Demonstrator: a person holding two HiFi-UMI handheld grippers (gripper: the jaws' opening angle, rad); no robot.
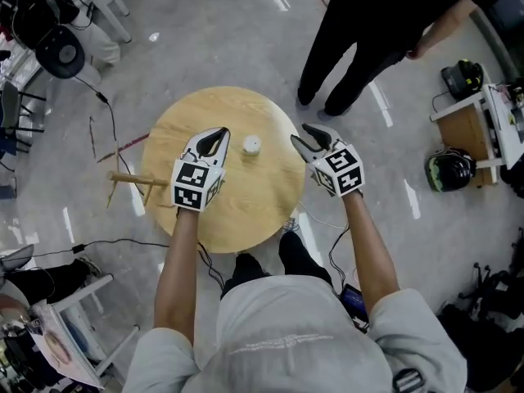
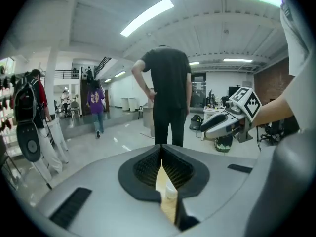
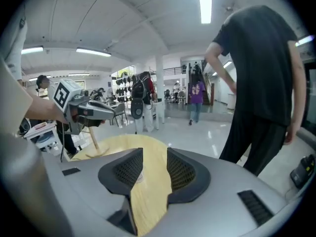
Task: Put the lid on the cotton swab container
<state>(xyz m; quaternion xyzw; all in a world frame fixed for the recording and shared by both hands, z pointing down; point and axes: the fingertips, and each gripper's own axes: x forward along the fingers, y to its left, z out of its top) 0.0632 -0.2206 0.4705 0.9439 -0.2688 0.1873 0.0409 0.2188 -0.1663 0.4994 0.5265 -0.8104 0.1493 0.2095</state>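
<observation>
Nearest the camera, the left gripper [image 1: 219,131] hung above the round wooden table [image 1: 246,211] with its jaws pressed together and nothing in them. The right gripper [image 1: 303,134] hung over the table's right edge with its jaws partly apart and only bare tabletop showing between them. Between and just beyond the two tips, the cotton swab container [image 1: 251,145] stood upright on the table, apart from both grippers. It read as one small white piece, and no loose lid lay anywhere on the wood. The lid therefore seemed to be on already, with the job at its close. The next move probably called only for a check that the lid sat level, and a light press if it did not. Only the head view gave that layout and the wooden stand [image 1: 135,180] at the table's left edge. The gripper views settled how the jaws stood, each caught the other gripper side-on, and both showed the bystander in black [image 1: 385,31] beyond the table standing bent forward.
</observation>
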